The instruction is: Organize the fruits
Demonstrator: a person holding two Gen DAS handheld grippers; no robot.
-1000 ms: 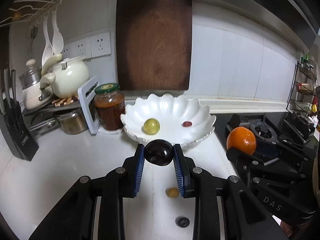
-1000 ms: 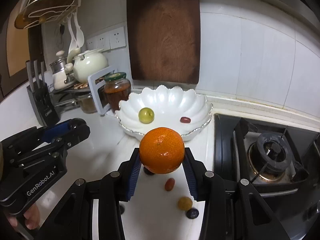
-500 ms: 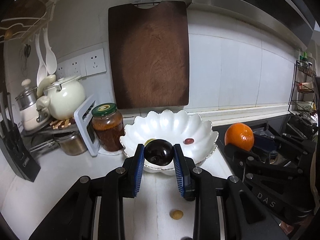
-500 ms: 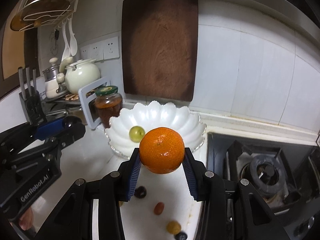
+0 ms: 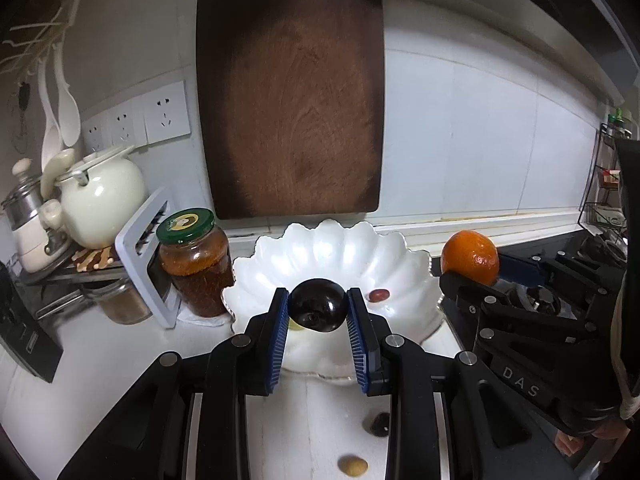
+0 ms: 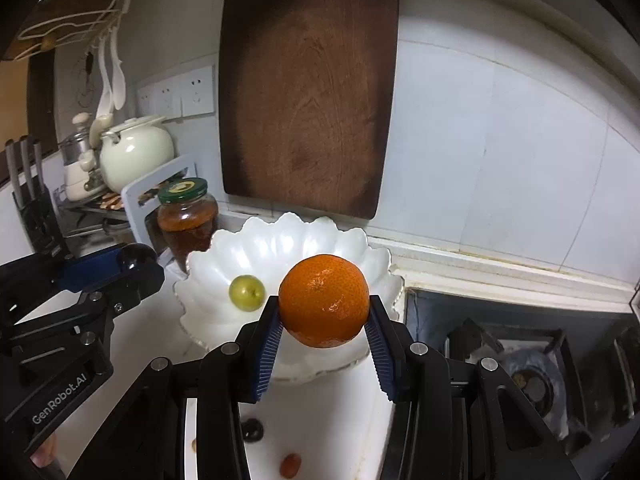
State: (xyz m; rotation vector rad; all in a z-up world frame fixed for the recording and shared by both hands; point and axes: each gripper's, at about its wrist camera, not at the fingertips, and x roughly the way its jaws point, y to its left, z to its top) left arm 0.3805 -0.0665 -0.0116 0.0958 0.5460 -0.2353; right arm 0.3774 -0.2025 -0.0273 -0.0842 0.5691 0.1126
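1. Both grippers have come forward since the earlier frames, the white scalloped bowl (image 5: 404, 276) now fills more of each view and the loose fruits have slid to the bottom edge
2. Left gripper (image 5: 318, 312) fingers clamped on a dark plum (image 5: 318, 310), held in front of the bowl's near rim
3. Right gripper (image 6: 324, 320) fingers clamped on an orange (image 6: 324, 306), held in front of the bowl's right half; in the left view it shows right of the bowl, toward the stove (image 6: 520, 364)
4. Bowl sits toward the worktop's (image 5: 100, 360) back edge, below the wooden cutting board (image 5: 292, 96) on the wall
5. Inside the bowl: green fruit (image 6: 247, 293) on the left, small red fruit (image 5: 379, 295) on the right
6. Loose on the worktop nearer the front edge: dark fruit (image 5: 378, 424), yellowish fruit (image 5: 353, 465), red fruit (image 6: 290, 465), dark fruit (image 6: 253, 429)
7. Jar with green lid (image 5: 194, 260) just left of the bowl; cream teapot (image 5: 100, 196) toward the back left corner
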